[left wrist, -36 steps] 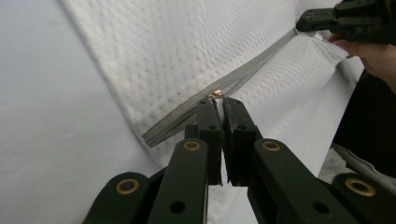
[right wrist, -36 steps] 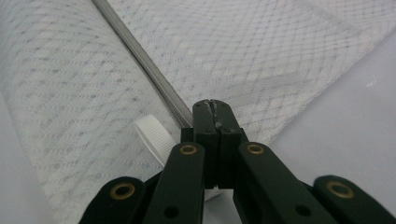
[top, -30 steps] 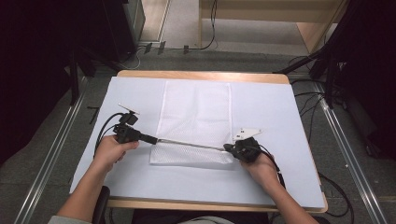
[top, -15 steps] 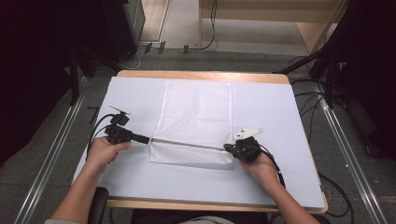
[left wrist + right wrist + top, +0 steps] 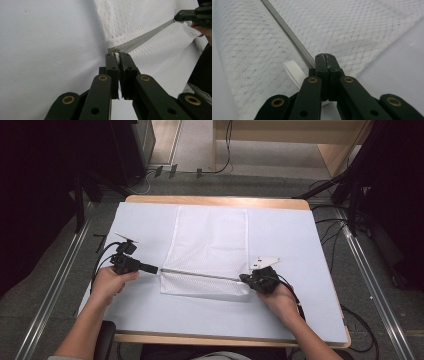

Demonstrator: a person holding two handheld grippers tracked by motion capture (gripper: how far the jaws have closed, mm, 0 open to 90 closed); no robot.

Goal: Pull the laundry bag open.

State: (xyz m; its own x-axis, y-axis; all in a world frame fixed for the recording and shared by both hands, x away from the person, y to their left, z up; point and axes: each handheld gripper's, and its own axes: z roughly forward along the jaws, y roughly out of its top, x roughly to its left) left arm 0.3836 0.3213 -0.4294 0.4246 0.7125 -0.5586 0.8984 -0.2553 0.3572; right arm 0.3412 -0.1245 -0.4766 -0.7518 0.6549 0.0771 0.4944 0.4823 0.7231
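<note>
A white mesh bag (image 5: 210, 240) lies flat on the white-covered table (image 5: 305, 245), with a grey zipper (image 5: 200, 275) running across near its front edge. My left gripper (image 5: 156, 269) is shut on the zipper pull at the zipper's left end; in the left gripper view its jaws (image 5: 116, 53) pinch a small brass-coloured piece where the zipper (image 5: 145, 37) starts. My right gripper (image 5: 241, 279) is shut on the bag's right end at the zipper; in the right gripper view the jaws (image 5: 325, 55) clamp mesh beside the zipper (image 5: 287, 30) and a white loop (image 5: 293, 70). The zipper is stretched taut between both.
The table's wooden rim (image 5: 215, 200) shows at the far side. Metal rails (image 5: 55, 285) flank the table on the floor, and cables (image 5: 330, 230) lie at the right. White cover lies bare on both sides of the bag.
My left gripper has slid a little to the left along the zipper line. The right gripper and hand have stayed where they were.
</note>
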